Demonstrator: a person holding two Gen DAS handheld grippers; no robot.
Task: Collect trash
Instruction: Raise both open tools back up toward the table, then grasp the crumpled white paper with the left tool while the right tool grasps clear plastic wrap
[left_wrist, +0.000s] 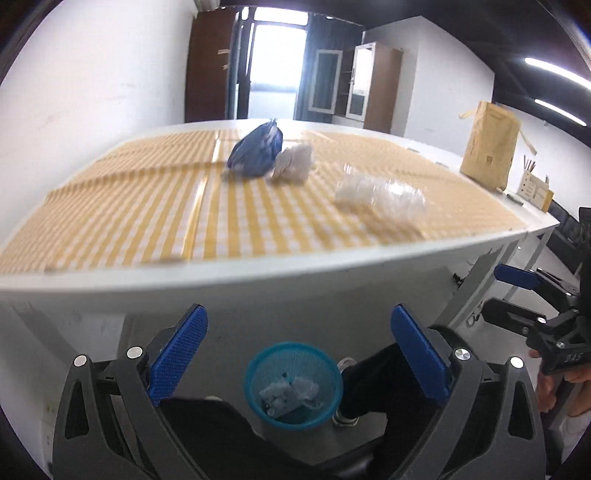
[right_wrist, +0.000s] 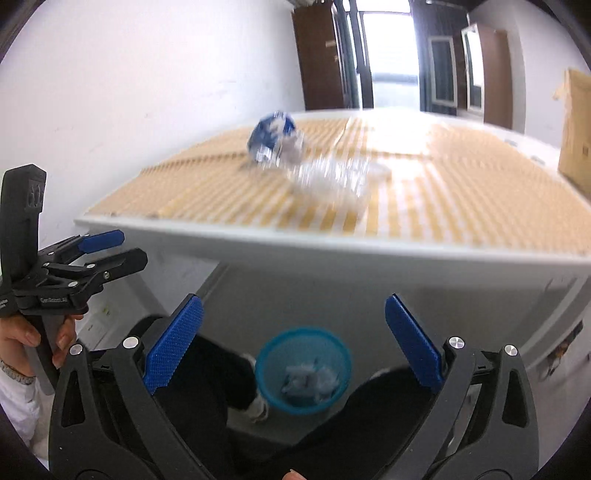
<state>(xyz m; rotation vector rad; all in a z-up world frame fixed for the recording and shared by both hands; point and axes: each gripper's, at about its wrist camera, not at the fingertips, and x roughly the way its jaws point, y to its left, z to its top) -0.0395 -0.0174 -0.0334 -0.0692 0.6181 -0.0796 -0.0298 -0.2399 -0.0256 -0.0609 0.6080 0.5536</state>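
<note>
A blue mesh bin (left_wrist: 293, 386) (right_wrist: 303, 371) stands on the floor below the table's front edge, with crumpled pale trash inside. My left gripper (left_wrist: 297, 360) is open above it with nothing between its blue pads. My right gripper (right_wrist: 293, 345) is open too, also empty, over the same bin. On the yellow checked tablecloth (left_wrist: 147, 206) lie a blue crumpled bag (left_wrist: 256, 151) (right_wrist: 271, 134), a white paper wad (left_wrist: 295, 162) and a clear plastic bottle (left_wrist: 380, 197) (right_wrist: 332, 177). Each view shows the other gripper at its side edge.
A brown paper bag (left_wrist: 489, 146) (right_wrist: 576, 136) stands at the table's right rear. The white table edge (left_wrist: 258, 273) (right_wrist: 332, 247) runs just ahead of both grippers. A person's dark trouser legs and shoes flank the bin. Cabinets and a bright doorway are behind.
</note>
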